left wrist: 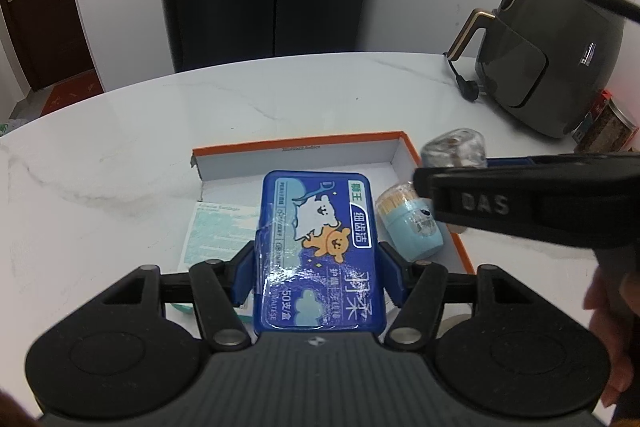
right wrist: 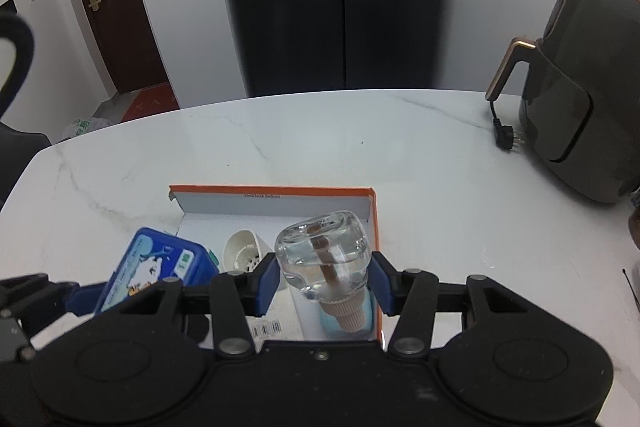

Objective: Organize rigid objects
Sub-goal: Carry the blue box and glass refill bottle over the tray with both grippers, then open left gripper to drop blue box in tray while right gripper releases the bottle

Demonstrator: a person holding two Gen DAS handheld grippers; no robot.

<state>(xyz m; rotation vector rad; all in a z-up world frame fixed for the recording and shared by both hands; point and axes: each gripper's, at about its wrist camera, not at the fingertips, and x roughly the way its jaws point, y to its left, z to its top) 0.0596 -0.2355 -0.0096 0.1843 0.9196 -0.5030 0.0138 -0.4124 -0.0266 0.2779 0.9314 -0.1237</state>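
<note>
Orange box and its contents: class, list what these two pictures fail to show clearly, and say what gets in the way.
- Orange box floor: right wrist view, near part covered by the right hand-held gripper and its clear bottle.
- Green-and-white packet: left wrist view, partly behind the blue case; print too small.
- Jar: left wrist view, cut off by the edge.

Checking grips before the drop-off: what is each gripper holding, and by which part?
Left gripper clamps the blue floss-pick box across its long sides. Right gripper grips the clear glass bottle by the sides of its body, above the beige cap.
</note>
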